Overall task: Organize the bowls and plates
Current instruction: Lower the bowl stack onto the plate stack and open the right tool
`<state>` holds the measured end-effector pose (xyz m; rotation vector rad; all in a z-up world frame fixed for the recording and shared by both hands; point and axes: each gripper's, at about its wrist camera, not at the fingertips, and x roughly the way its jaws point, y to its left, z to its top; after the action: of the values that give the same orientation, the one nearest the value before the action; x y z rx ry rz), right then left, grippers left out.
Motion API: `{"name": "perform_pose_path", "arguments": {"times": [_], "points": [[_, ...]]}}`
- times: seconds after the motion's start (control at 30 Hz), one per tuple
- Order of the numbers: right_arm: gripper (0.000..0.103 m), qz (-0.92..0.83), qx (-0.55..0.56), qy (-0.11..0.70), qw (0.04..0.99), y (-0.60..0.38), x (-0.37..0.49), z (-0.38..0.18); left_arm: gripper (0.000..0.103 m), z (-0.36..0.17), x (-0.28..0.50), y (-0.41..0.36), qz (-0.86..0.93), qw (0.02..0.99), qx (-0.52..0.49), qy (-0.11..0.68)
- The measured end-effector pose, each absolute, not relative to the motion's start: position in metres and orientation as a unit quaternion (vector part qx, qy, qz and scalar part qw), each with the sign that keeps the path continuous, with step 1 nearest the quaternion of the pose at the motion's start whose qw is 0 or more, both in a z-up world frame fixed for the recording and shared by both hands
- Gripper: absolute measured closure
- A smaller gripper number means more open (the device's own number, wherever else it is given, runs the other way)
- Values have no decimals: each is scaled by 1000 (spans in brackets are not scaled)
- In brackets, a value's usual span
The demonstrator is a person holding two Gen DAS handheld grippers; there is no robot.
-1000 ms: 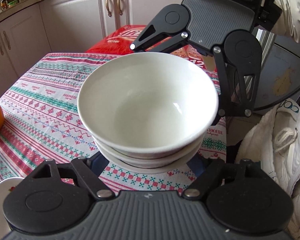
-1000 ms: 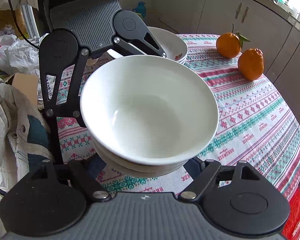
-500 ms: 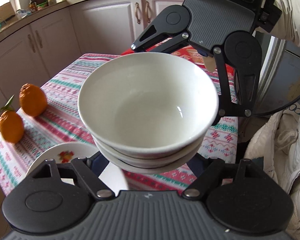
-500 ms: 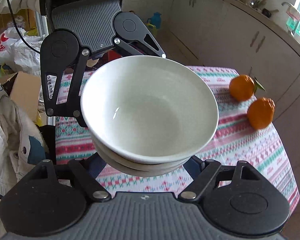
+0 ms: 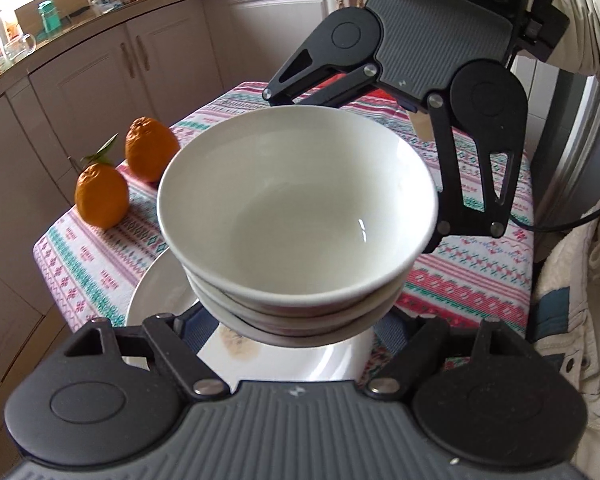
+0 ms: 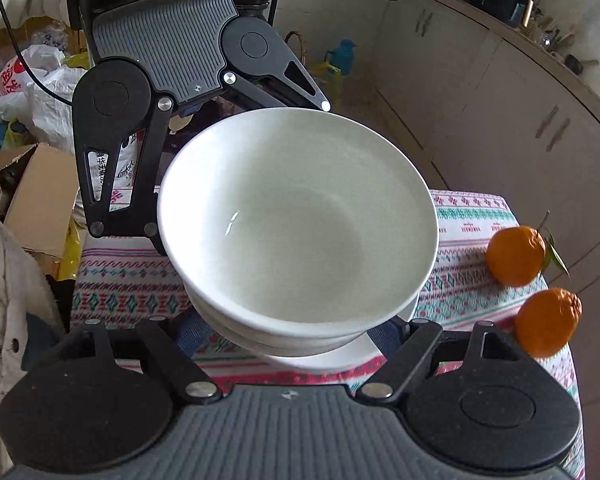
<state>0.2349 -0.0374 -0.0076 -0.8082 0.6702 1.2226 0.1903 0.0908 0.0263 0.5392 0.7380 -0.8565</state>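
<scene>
A stack of white bowls (image 5: 296,216) fills the middle of both wrist views (image 6: 296,220). My left gripper (image 5: 296,332) holds the stack from one side and my right gripper (image 6: 296,336) from the opposite side; each is spread wide around the lower bowls. The stack hangs above a white plate (image 5: 156,300) on the patterned tablecloth; a sliver of the plate (image 6: 340,356) shows in the right wrist view. The fingertips are hidden under the bowls.
Two oranges (image 5: 116,176) lie near the table's edge, also in the right wrist view (image 6: 532,284). Kitchen cabinets (image 5: 100,72) stand beyond the table. Bags and a cardboard box (image 6: 32,184) sit on the floor by the table's other side.
Both grippers have carried the bowl stack across the table. The oranges and the white plate have come into view beneath and beside the stack.
</scene>
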Motion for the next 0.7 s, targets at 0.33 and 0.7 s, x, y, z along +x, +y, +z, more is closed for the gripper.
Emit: {"name": "perform_pose_path", "arguments": {"times": [0.33, 0.7], "points": [[17, 555, -364, 308, 682, -11, 256, -18, 20, 15, 208, 109, -387, 814, 241, 360], [17, 556, -348, 321, 683, -11, 261, -22, 20, 8, 216, 113, -385, 810, 238, 373]]}}
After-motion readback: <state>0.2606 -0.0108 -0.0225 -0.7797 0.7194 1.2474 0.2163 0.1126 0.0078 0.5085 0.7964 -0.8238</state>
